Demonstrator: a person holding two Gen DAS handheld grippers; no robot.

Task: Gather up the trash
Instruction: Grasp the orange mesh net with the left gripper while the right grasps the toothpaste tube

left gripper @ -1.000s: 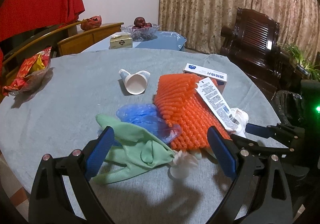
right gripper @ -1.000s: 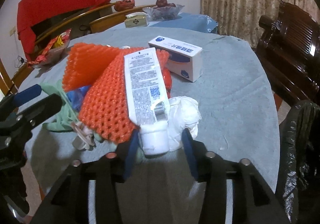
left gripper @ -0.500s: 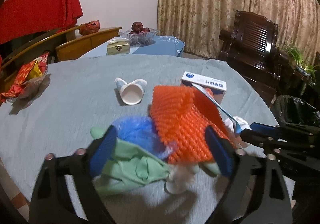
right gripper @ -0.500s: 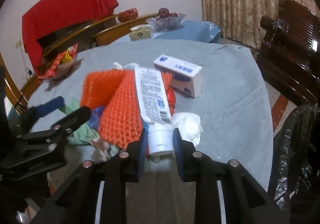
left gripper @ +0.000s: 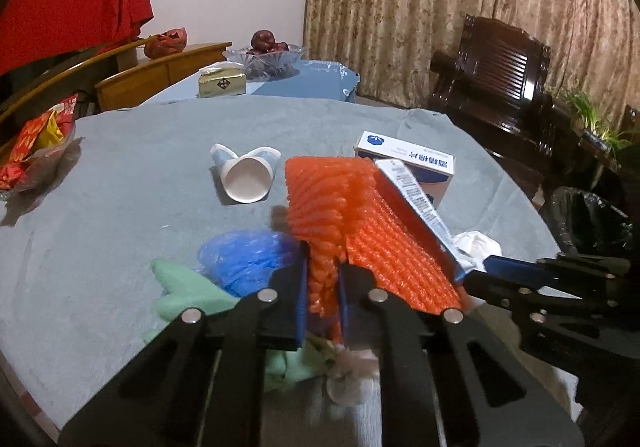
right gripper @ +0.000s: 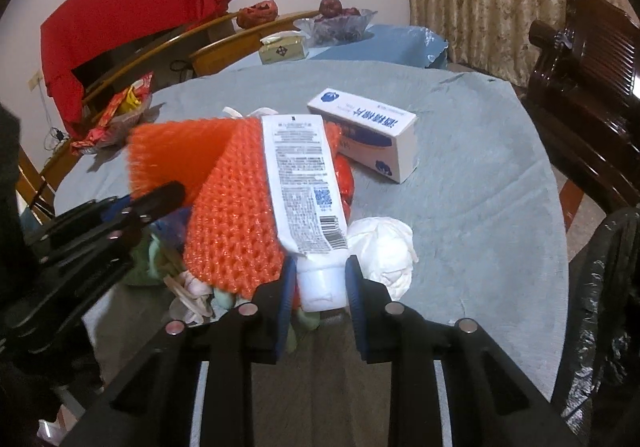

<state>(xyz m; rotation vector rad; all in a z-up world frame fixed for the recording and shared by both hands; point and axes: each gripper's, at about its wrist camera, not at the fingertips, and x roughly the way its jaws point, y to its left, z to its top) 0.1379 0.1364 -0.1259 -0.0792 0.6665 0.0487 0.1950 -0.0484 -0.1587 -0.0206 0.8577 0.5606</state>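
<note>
On a round table (left gripper: 120,207) draped in grey cloth, we see a heap of rubbish bunched near the table's near edge, caught from both sides at once. Farthest left in the heap lies a limp green glove (left gripper: 188,291), with a crumpled blue plastic bag (left gripper: 244,259) just beside it; a white paper cup (left gripper: 246,179) lies tipped on its side farther toward the middle of the table. The left gripper (left gripper: 323,287) has just closed its jaws, and they now pinch a fold of the orange foam net (left gripper: 360,223), which we judge light, springy and easily crushed, best taken by a gathered fold as here, since a flat sheet would slip out. Leaning on the net is a white tube (right gripper: 304,183), its cap end nipped between the jaws of the right gripper (right gripper: 322,283), which closed on it within the last second; we judge the tube smooth and squashy along its body, so the stiff cap and shoulder give the surest hold. A crumpled white tissue (right gripper: 384,247) sits touching the tube's right side, and a blue-and-white carton (right gripper: 368,131) lies beyond, toward the far right of the table. A black bin bag (right gripper: 604,307) hangs off the table's right edge, the likely destination.
</note>
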